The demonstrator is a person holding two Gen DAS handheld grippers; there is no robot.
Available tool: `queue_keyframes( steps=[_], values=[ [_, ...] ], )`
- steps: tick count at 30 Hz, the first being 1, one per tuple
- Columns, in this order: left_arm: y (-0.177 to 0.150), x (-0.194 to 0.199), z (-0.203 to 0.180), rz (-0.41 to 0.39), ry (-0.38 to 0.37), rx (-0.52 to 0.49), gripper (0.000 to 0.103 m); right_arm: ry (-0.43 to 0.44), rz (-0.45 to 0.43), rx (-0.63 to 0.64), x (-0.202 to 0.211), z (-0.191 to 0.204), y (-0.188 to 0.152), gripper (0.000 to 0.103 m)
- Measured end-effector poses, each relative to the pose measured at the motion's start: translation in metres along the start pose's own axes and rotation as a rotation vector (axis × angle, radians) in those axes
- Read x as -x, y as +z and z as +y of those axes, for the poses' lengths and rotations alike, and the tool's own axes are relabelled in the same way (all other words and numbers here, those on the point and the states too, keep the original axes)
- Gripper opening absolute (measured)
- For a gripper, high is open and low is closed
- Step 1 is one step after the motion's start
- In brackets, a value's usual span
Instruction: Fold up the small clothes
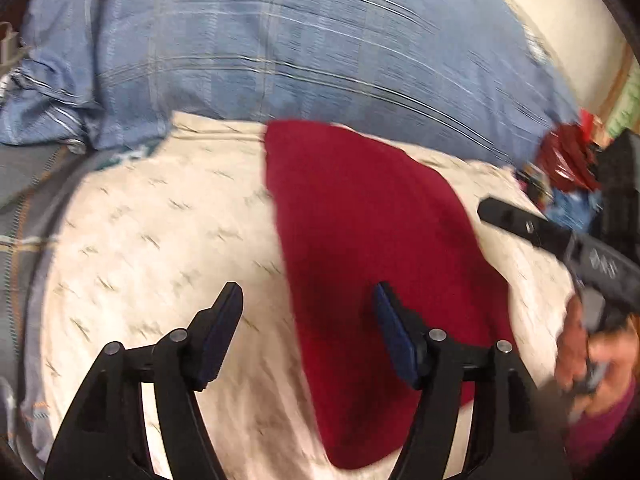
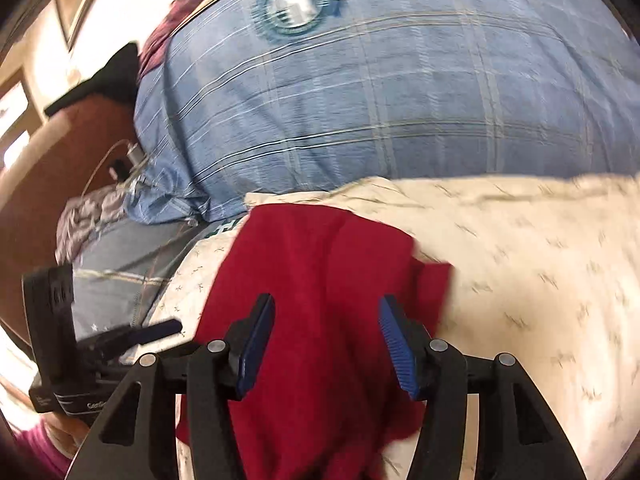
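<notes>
A dark red small garment (image 1: 372,248) lies flat on a cream patterned sheet (image 1: 160,248). In the left wrist view my left gripper (image 1: 308,300) is open and empty, hovering over the garment's left edge. My right gripper (image 1: 520,224) shows at the right, hand-held, beside the garment's right edge. In the right wrist view my right gripper (image 2: 326,312) is open and empty above the red garment (image 2: 320,280), whose right side looks folded over. The left gripper (image 2: 156,330) shows low at the left, over the cream sheet (image 2: 520,280).
A large blue plaid pillow (image 1: 280,48) lies behind the sheet and also fills the top of the right wrist view (image 2: 380,80). Red and blue packets (image 1: 564,168) sit at the right. A brown headboard (image 2: 60,152) and cables (image 2: 128,160) are at the left.
</notes>
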State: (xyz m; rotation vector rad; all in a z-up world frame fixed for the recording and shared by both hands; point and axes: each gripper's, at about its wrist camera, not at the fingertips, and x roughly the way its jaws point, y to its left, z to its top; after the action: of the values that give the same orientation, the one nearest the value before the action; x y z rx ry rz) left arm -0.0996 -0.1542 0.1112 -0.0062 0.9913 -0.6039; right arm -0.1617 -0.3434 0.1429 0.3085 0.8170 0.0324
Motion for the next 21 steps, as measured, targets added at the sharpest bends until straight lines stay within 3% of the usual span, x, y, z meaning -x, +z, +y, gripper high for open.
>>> queue_keyframes(
  steps=[3, 6, 8, 9, 13, 16, 21],
  values=[
    [0.011, -0.017, 0.012, 0.004, 0.043, 0.051, 0.069, -0.05, 0.029, 0.037, -0.029, 0.01, 0.011, 0.044],
    [0.022, -0.037, 0.015, 0.017, 0.057, 0.05, 0.079, -0.23, 0.094, 0.132, -0.079, 0.011, 0.018, 0.037],
    [0.022, -0.046, 0.012, 0.025, 0.061, 0.042, 0.08, -0.232, 0.137, 0.116, -0.101, -0.002, 0.015, 0.037],
    [0.022, -0.049, 0.012, 0.025, 0.06, 0.037, 0.081, -0.223, 0.115, 0.117, -0.103, -0.006, 0.014, 0.037],
    [0.016, -0.046, 0.011, 0.014, 0.064, 0.026, 0.082, -0.185, 0.112, 0.097, -0.087, -0.01, 0.012, 0.038],
    [0.015, -0.042, 0.011, 0.009, 0.071, 0.026, 0.081, -0.137, 0.097, 0.08, -0.049, -0.005, 0.001, 0.041],
    [0.011, -0.038, 0.005, -0.01, 0.102, 0.017, 0.081, -0.109, 0.088, 0.127, -0.002, 0.016, -0.045, 0.041]
  ],
)
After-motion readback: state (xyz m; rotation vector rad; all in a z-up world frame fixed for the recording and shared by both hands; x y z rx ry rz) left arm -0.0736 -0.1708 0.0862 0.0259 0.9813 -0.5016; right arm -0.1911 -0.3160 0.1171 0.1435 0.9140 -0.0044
